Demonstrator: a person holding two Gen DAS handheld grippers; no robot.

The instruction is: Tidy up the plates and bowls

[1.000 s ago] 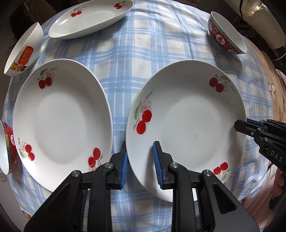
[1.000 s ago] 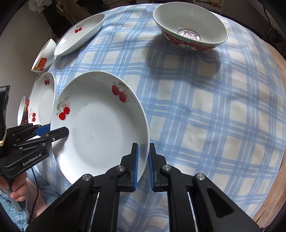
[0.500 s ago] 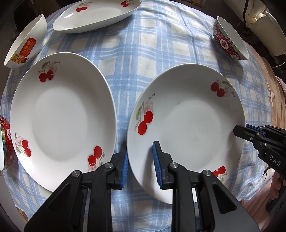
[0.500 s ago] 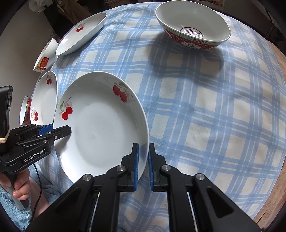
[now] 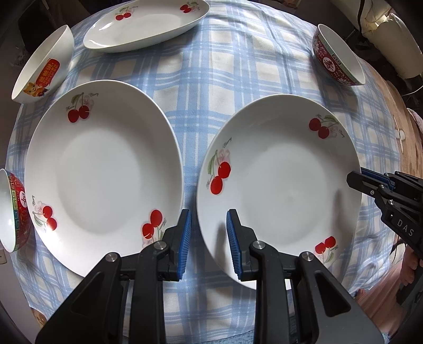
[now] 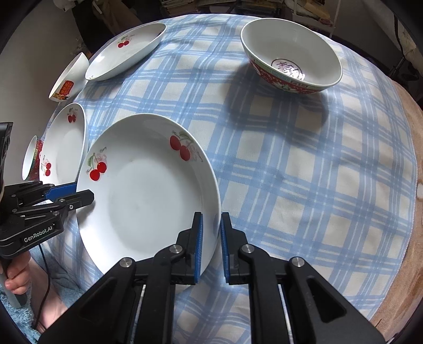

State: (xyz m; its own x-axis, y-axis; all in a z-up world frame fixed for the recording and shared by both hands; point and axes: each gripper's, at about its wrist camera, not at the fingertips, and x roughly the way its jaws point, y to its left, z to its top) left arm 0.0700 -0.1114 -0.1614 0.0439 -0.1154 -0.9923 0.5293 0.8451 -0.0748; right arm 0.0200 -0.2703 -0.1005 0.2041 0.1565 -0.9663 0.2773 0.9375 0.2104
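Observation:
A white cherry plate (image 5: 280, 182) (image 6: 148, 195) sits on the checked cloth between both grippers. My left gripper (image 5: 207, 243) straddles its left rim with jaws apart, open. My right gripper (image 6: 211, 246) is shut on its right rim; it shows in the left wrist view (image 5: 370, 182). A second cherry plate (image 5: 103, 172) (image 6: 66, 143) lies just left. A third, oval cherry plate (image 5: 142, 23) (image 6: 124, 50) lies at the far side.
A red patterned bowl (image 5: 335, 58) (image 6: 290, 60) stands far right. A white bowl with a red label (image 5: 42, 71) (image 6: 68, 79) is far left. Another red bowl (image 5: 13, 209) (image 6: 33, 156) sits at the left table edge. Blue checked cloth (image 6: 304, 172) covers the round table.
The held plate has shifted slightly right and nearer, away from the second plate. The left gripper's jaws stay apart around the rim.

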